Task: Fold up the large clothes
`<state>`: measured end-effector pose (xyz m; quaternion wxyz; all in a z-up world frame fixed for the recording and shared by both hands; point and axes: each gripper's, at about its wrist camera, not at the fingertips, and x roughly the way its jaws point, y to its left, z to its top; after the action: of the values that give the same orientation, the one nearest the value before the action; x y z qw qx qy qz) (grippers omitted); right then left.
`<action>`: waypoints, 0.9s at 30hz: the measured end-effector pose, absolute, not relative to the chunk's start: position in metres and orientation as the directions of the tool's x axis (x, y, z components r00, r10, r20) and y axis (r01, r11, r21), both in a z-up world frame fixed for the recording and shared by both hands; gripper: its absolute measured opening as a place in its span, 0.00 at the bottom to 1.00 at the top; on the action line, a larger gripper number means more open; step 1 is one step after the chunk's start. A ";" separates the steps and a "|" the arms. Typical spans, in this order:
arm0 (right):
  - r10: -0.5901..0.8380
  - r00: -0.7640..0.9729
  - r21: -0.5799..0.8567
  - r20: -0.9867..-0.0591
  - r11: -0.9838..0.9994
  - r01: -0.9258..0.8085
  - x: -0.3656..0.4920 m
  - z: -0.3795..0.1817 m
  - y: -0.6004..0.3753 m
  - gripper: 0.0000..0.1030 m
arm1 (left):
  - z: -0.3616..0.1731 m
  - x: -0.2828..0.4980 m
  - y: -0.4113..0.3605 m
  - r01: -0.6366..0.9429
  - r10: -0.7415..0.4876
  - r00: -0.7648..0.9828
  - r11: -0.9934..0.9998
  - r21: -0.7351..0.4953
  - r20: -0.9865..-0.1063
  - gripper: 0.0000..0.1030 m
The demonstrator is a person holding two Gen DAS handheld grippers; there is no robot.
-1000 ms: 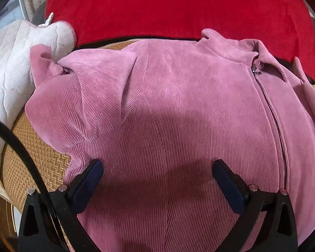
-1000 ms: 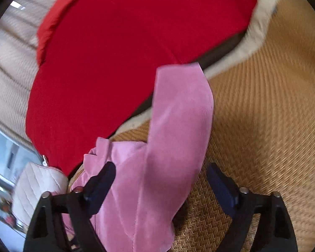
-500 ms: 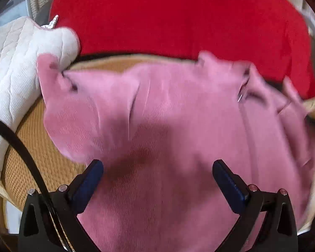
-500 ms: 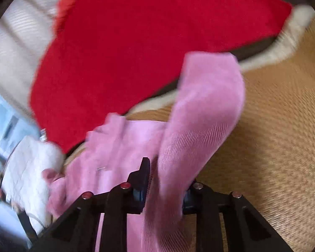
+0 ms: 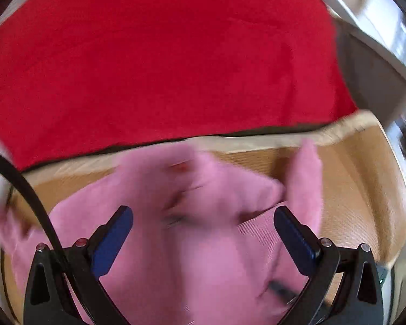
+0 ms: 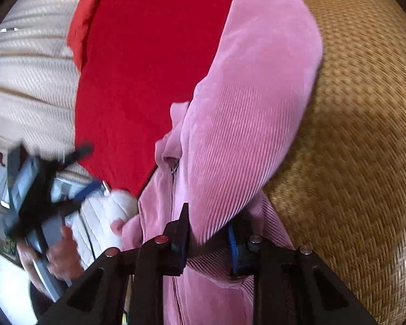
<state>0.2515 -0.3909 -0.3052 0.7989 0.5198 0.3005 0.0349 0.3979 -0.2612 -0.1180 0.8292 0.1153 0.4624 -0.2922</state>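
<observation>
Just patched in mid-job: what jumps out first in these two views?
The pink ribbed corduroy zip jacket dominates: the right gripper is clamped on its sleeve, which stands up over the woven rattan surface. The left gripper hangs open above the jacket's blurred body, with the big red blanket behind.

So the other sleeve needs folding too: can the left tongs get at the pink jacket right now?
Probably yes: the left tongs are open directly over the pink jacket, with nothing between, though the view is blurred.

Bright daylight; motion blur; fisheye edges
</observation>
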 end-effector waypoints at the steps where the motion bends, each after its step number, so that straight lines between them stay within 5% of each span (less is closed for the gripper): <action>1: 0.368 0.816 0.851 -0.445 0.456 0.259 0.254 -0.305 -0.390 0.26 | -0.120 0.399 -0.282 0.623 -0.384 0.378 0.779 -0.075 -0.842 1.00; 7: 0.373 0.815 0.865 -0.443 0.416 0.280 0.245 -0.313 -0.388 0.26 | -0.148 0.406 -0.409 0.723 -0.347 0.236 0.687 -0.075 -0.908 1.00; 13: 0.402 0.802 0.876 -0.442 0.388 0.288 0.249 -0.314 -0.399 0.26 | -0.188 0.414 -0.455 0.715 -0.288 0.121 0.689 -0.118 -0.950 0.98; 14: 0.405 0.801 0.877 -0.441 0.382 0.290 0.249 -0.314 -0.403 0.26 | -0.191 0.414 -0.458 0.710 -0.303 0.107 0.690 -0.140 -0.947 0.93; 16: 0.410 0.795 0.876 -0.446 0.380 0.296 0.249 -0.312 -0.409 0.26 | -0.196 0.411 -0.460 0.710 -0.331 0.071 0.679 -0.185 -0.941 0.47; 18: 0.410 0.792 0.874 -0.452 0.382 0.302 0.253 -0.311 -0.410 0.26 | -0.200 0.405 -0.466 0.728 -0.327 0.041 0.657 -0.196 -0.944 0.12; 22: 0.400 0.792 0.868 -0.462 0.388 0.311 0.254 -0.304 -0.412 0.26 | -0.178 0.382 -0.467 0.789 -0.334 0.191 0.612 -0.058 -0.923 0.04; 27: 0.374 0.792 0.850 -0.483 0.420 0.319 0.247 -0.288 -0.416 0.28 | -0.101 0.362 -0.415 0.771 -0.447 0.308 0.634 -0.054 -0.840 0.03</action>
<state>0.2472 -0.4156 -0.2883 0.7786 0.5383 0.3220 0.0176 0.3625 -0.4146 -0.1012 0.7878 0.1831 0.4432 -0.3866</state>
